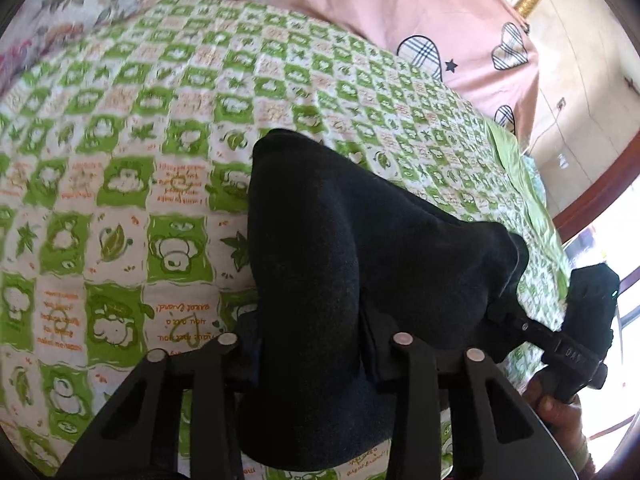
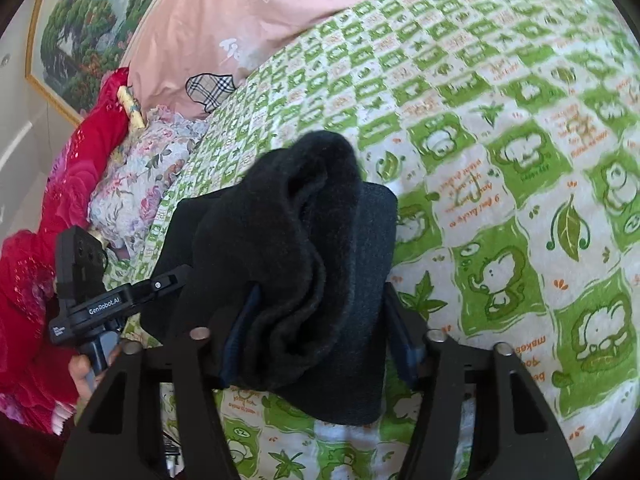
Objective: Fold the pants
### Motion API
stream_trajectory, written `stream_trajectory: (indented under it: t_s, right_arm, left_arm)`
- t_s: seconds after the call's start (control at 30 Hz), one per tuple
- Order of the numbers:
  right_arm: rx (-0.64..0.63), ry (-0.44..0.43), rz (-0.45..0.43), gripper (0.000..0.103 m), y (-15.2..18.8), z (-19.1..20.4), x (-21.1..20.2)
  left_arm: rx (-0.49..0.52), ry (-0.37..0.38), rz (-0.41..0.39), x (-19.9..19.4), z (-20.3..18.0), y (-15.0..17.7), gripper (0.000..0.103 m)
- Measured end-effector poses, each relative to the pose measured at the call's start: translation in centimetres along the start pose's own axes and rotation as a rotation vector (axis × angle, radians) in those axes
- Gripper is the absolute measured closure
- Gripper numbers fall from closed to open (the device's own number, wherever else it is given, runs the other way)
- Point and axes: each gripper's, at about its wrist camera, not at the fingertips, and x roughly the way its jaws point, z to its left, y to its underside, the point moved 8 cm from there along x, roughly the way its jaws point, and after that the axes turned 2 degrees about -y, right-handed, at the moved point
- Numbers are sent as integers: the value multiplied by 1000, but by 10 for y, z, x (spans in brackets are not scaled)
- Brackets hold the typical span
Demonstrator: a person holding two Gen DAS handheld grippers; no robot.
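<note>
Pants [image 1: 340,264], black and thick, hang bunched between the two grippers above a green-checked bedspread [image 1: 120,184], most of the cloth lifted off the bed and draped over both tools. The left gripper [image 1: 316,360] is pinching a fat fold of the pants between its fingers, and the right gripper [image 2: 316,344] likewise has its fingers pressed onto a rolled wad of the same cloth; each tool shows in the other's view, just beside the bundle. The main risk, as I judge it, is that both grips hold several layers at once, so letting go could drop a lump instead of a flat fold, or one layer could slide out and leave the legs uneven. With the grippers so near each other, the cloth sags between them and may twist when laid down. Fleece of this weight is also likely to spring back open unless pressed. Around it: a pink pillow [image 1: 400,12] with plaid hearts at the head of the bed, a floral cloth [image 2: 140,176] and a red blanket [image 2: 36,280] at the bed's edge, and a framed picture [image 2: 76,36] on the wall. None lies in the landing area, which looks open, though the draped cloth hides the bedspread right under the grippers.
</note>
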Motion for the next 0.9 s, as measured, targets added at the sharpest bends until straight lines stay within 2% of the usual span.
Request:
stream_trajectory:
  t_s: [0.17,0.33,0.67,0.9]
  right_arm:
    - [-50,20,-21,54,-8,17,-4]
    - [-80,-9,-23,55,-16,36,-1]
    - [-179,-57,-8,55,-48,82,44]
    - [-257,-46,2,55,-71,103,77]
  left_arm:
    - [35,-28,-54,-21,-5,-1,73]
    - [26,-65,-115,-46,3,-9,73]
    - [-49,-157,-189,-70,45,-36,73]
    - [-94,-228,-220,-74,71,-53,73]
